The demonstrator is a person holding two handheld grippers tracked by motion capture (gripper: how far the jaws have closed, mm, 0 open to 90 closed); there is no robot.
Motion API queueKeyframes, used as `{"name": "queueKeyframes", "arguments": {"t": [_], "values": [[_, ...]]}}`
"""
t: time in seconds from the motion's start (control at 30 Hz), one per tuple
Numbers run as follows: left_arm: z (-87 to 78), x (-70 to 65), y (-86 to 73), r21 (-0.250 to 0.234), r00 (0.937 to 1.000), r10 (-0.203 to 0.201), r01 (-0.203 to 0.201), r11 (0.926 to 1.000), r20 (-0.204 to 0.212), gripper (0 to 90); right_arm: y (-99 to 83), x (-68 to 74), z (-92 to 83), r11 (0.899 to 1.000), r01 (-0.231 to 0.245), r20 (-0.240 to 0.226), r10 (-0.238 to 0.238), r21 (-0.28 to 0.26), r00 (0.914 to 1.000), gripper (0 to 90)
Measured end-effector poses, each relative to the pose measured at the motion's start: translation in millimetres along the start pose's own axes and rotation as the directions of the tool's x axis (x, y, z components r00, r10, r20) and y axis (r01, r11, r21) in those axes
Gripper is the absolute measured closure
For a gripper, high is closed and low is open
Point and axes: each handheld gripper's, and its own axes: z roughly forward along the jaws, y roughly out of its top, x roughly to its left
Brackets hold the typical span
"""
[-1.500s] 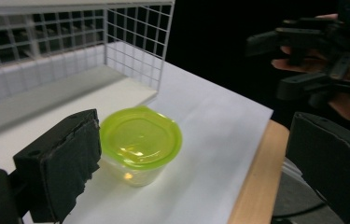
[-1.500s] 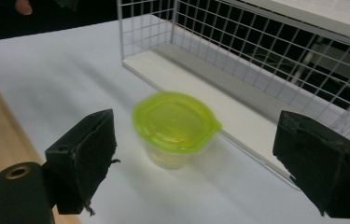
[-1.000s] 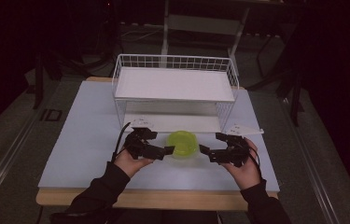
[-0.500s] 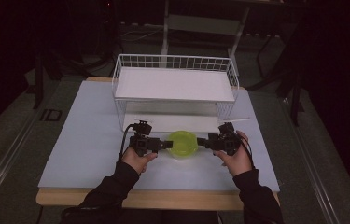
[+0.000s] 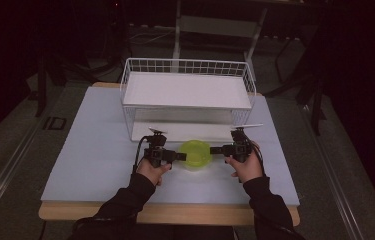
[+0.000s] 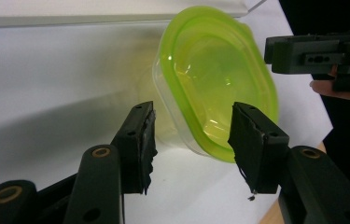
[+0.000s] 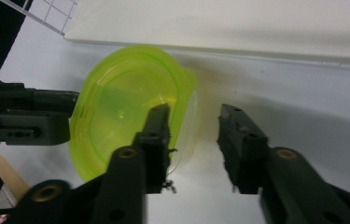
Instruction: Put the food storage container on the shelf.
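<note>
Green container (image 5: 195, 153) between your left gripper (image 5: 177, 156) and right gripper (image 5: 215, 149); both jaws, just closing, straddle its rim without gripping.

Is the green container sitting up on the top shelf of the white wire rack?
No, the green container rests on the table in front of the white wire rack.

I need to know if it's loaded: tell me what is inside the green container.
Through the translucent green lid the container looks empty: only light glare and its clear bottom show. The near corner is covered by the left gripper and right gripper, whose jaws have been closing around the rim.
</note>
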Motion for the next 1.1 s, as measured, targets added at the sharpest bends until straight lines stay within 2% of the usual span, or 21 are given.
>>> {"name": "queueKeyframes", "arguments": {"t": [0.1, 0.2, 0.27, 0.37, 0.57, 0.63, 0.67, 0.73, 0.77, 0.9, 1.1], "values": [[3.6, 1.1, -0.4, 0.005, 0.9999, -0.009, 0.009, 0.9999, 0.008, 56.8, -0.6, -0.2, 4.4, 0.999, -0.024, -0.029, 0.025, 0.024, 0.9993, 69.0], [5.7, 1.2, -0.7, 0.015, 0.9999, -0.006, 0.005, 0.9999, 0.011, 61.4, -0.8, 0.9, 8.4, 0.999, -0.024, -0.043, 0.026, 0.046, 0.9987, 73.4], [5.9, -0.8, 0.2, 0.028, 1.0000, 0.002, -0.002, 0.9996, -0.006, 66.3, -0.9, 2.8, 9.7, 0.998, -0.023, -0.048, 0.026, 0.050, 0.9985, 75.6], [4.9, 0.2, -0.2, 0.024, 0.9995, -0.031, 0.031, 0.9992, 0.005, 69.9, -1.6, 3.9, 9.6, 0.998, -0.028, -0.044, 0.030, 0.050, 0.9986, 77.5], [1.6, -2.4, -2.6, 0.002, 0.9985, -0.055, 0.055, 0.9985, 0.001, 74.4, -7.2, 6.8, 6.5, 0.999, -0.040, -0.040, 0.041, 0.031, 0.9983, 79.1], [-1.4, -3.8, -1.9, -0.013, 0.9986, -0.052, 0.051, 0.9986, -0.013, 78.6, -9.5, 9.4, 4.5, 0.999, -0.024, -0.037, 0.025, 0.025, 0.9990, 79.6], [-3.2, -3.6, -1.4, -0.016, 0.9980, -0.063, 0.063, 0.9979, -0.012, 80.1, -10.4, 11.6, 4.0, 1.000, -0.013, -0.034, 0.013, 0.025, 0.9993, 79.6], [-4.6, -4.0, -0.8, -0.013, 0.9981, -0.060, 0.060, 0.9981, -0.015, 80.8, -11.2, 14.1, 3.6, 1.000, -0.003, -0.027, 0.003, 0.025, 0.9996, 79.6], [-8.2, -7.0, -0.3, -0.016, 0.9987, -0.044, 0.044, 0.9989, -0.025, 80.8, -12.0, 19.5, 0.8, 1.000, 0.021, -0.020, -0.021, 0.005, 0.9996, 79.7], [-14.9, -11.0, 0.9, -0.023, 0.9987, -0.041, 0.040, 0.9989, -0.030, 80.9, -12.0, 25.1, -3.6, 0.999, 0.031, -0.020, -0.031, -0.011, 0.9993, 79.7], [-38.3, -29.4, 4.1, -0.035, 0.9989, -0.014, 0.012, 0.9993, -0.044, 81.2, -12.3, 41.5, -22.4, 0.996, 0.062, -0.030, -0.064, -0.057, 0.9975, 79.8]]}}
